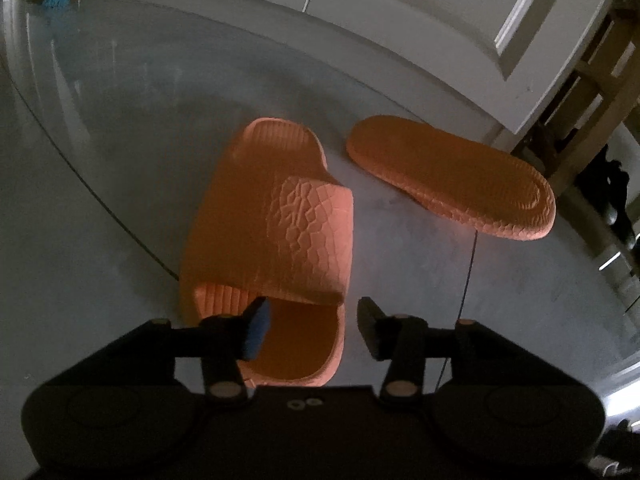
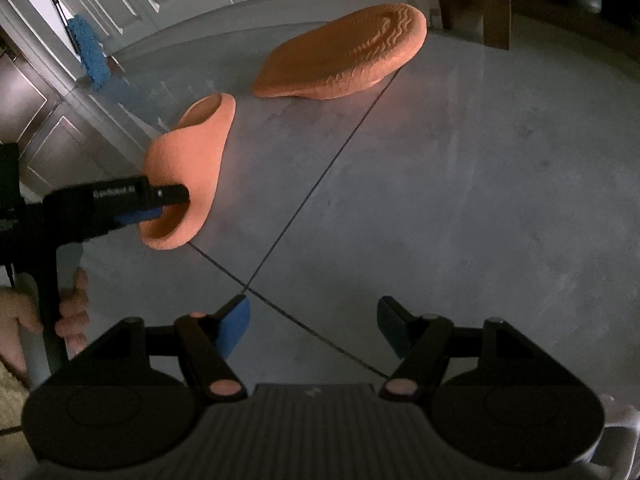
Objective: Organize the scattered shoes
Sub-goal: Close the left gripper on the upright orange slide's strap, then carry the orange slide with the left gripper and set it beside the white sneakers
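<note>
Underfoot, the grey floor (image 2: 460,200) is carrying both orange slides: one is lying sole-up (image 1: 452,176) near the door (image 1: 400,40), apparently kicked over, and the other is sitting upright (image 1: 272,232) just beside it. The left gripper (image 1: 308,328) is straddling the upright slide's side wall, jaws apart, likely readying a pinch. The right gripper (image 2: 312,328) is hovering wide open, empty.

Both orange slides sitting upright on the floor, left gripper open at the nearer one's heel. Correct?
Not quite. Only the nearer slide is upright; the farther slide lies sole-up, as the left wrist view shows. The left gripper is open at the nearer one's heel.
</note>
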{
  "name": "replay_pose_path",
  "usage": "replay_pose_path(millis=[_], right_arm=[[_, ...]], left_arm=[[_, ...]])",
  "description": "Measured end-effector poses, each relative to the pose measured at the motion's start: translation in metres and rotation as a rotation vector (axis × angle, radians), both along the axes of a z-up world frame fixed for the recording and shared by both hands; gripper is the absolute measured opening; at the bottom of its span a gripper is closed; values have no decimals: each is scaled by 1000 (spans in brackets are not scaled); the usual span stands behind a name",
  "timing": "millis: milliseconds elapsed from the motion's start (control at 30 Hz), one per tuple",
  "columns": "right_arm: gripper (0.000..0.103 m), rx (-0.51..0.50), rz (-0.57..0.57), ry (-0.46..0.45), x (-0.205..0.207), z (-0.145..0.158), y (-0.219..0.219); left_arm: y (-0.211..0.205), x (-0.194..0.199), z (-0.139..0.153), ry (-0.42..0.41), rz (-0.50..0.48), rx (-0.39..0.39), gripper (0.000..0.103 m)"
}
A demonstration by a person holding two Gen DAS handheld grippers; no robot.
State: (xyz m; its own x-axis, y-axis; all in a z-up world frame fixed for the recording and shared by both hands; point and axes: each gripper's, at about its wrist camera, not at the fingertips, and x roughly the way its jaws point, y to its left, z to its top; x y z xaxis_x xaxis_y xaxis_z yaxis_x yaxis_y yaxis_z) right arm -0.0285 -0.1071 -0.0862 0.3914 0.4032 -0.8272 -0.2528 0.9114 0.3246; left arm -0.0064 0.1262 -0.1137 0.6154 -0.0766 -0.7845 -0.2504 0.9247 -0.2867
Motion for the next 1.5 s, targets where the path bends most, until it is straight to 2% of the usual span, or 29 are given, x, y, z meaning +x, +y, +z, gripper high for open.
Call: replay_pose_path(millis=[67,167,267,333,467,600,700,833,933,1200,1367,1500], right_arm=[[73,-4,6,-6,-1,1,0],[73,-10,14,-13,-3,1,1],[73,-12,19,-11,-3,2,1],[73,-14,22,-8,-4,3,1],[73,-22,31,-6,-5,7,4],[73,-28,39,-16,-3,11,7],[73,-27,39,-18,-4,13,8],[73,-36,42,-11,-6,11,7],[73,-41,35,9,-9,7,5],[73,-38,36,9,-11,8,3],[73,-25,45,-13,-11,11,2],[73,-20,52,-36,-12,14,-7]], left_arm=[[4,1,-2,6,23,-22,53],[13,2,-8,9,80,-114,54],[26,-2,-14,-23,177,-268,54],[37,-9,-21,-64,275,-393,54],[47,-16,-32,-93,412,-522,51],[52,-22,-45,-151,518,-651,41],[50,-23,-53,-181,539,-717,31],[44,-18,-54,-218,501,-737,18],[38,-11,-41,-255,451,-689,13],[40,-7,-22,-278,403,-613,12],[35,-24,-12,-264,307,-552,12],[16,-52,4,-250,191,-469,12]])
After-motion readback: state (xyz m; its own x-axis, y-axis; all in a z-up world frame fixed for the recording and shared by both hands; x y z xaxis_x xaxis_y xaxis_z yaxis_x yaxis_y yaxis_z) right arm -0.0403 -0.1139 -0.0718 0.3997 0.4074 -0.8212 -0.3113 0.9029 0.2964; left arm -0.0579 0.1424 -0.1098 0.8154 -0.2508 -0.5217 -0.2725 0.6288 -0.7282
